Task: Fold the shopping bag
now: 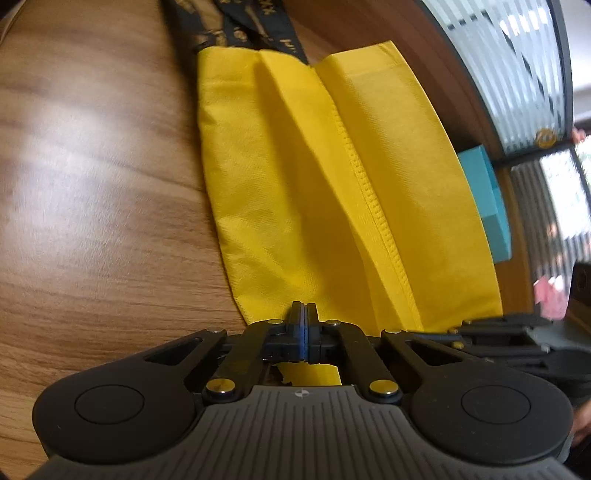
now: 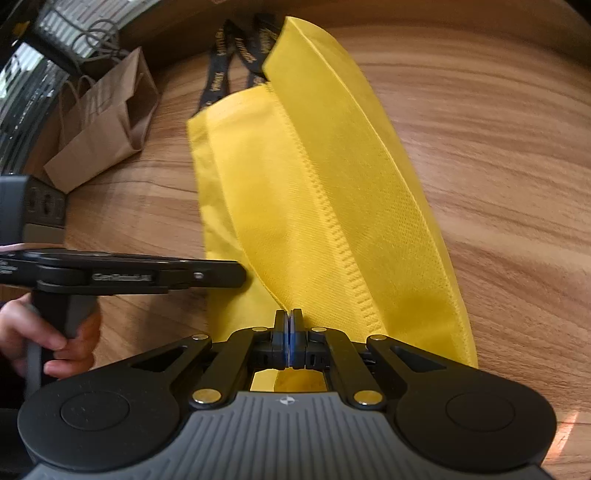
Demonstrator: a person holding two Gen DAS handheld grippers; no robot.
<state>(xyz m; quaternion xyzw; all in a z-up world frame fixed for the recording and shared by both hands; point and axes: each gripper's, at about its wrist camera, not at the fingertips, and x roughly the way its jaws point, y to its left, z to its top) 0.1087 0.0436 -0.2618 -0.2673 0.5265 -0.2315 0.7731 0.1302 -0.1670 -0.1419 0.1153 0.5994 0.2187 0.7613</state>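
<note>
Shopping bag (image 1: 295, 177), yellow non-woven, lies flat on the wooden desk (image 1: 92, 184) with its long axis running from both grippers at 6 o'clock up to the black handles (image 1: 255, 26) at 12 in each wrist view. Both sides look folded lengthwise over the middle, so I'd guess the next fold goes end to end, near edge carried toward the handles. Brown paper bag (image 2: 107, 114) sits at 10 o'clock in the right view; can't tell what's inside. Teal box (image 1: 487, 195) at 3 o'clock in the left view. Left hand-held gripper (image 1: 304, 314) and right hand-held gripper (image 2: 288, 321) are both pressed together, pinching the bag's near edge, equally close.
</note>
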